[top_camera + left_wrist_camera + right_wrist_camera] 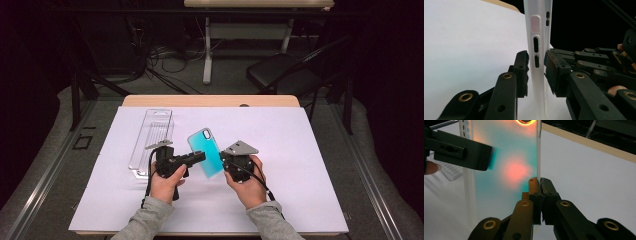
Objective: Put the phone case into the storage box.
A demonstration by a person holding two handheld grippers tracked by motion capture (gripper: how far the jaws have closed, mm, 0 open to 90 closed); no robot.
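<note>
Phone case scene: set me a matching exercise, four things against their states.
Things:
1. phone case
2. clear plastic package
3. right gripper
4. left gripper

States:
A. lying flat on the white sheet
B. clamped on one long edge of the case
C. held up off the table, teal
D. fingers either side of the case's other edge, a gap showing at one

Pairs: 1-C, 2-A, 3-B, 4-D

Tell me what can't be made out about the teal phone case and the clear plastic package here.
- Translucent teal phone case: high view, left gripper covers part of its edge.
- Case in left gripper view: edge-on; whether the pads press it is unclear.
- Case's top: cut off, right gripper view.
- Clear plastic package: contents too small, high view.
</note>
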